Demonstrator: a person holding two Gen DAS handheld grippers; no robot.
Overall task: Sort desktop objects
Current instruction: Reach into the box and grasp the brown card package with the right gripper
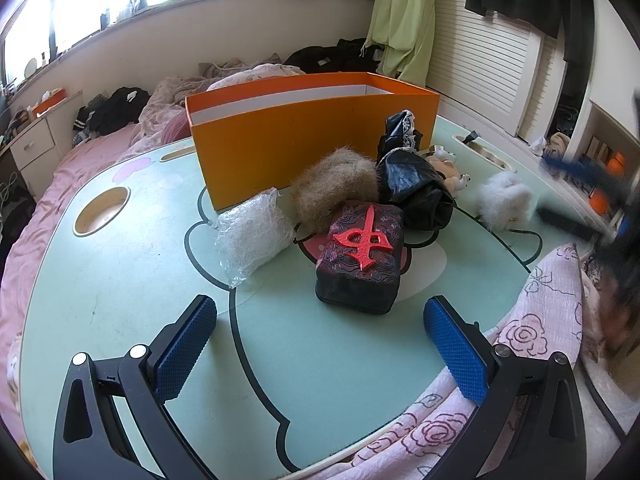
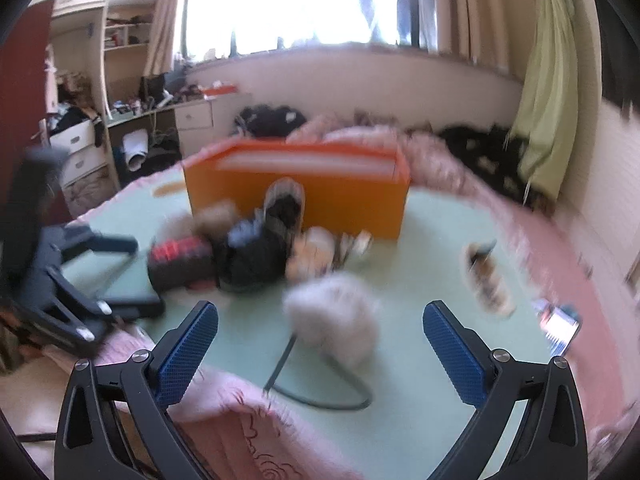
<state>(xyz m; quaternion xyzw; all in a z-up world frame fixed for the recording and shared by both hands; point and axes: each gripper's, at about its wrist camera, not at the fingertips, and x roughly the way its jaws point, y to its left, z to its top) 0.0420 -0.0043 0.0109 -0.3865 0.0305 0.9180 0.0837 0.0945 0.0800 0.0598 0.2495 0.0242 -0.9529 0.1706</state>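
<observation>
The right wrist view is smeared by blur, so beyond the right gripper [image 2: 320,334], its fingers spread apart and empty above the table's near edge, only a white fluffy ball [image 2: 334,320] just ahead reads clearly. In the sharp left view, the left gripper [image 1: 320,334] hovers low with fingers wide apart and empty. Ahead on the green table [image 1: 120,280] lie one dark block with a red emblem [image 1: 360,258], one clear plastic bag [image 1: 252,234], one tan fur ball [image 1: 334,188] and one black bag [image 1: 416,188], then one orange box [image 1: 312,136] standing open behind them.

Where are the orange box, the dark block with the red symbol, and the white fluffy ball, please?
orange box [image 1: 304,140]: left wrist view, on its front wall.
dark block with the red symbol [image 1: 362,246]: left wrist view, on the red symbol.
white fluffy ball [image 2: 334,314]: right wrist view, blurred, on its middle.
</observation>
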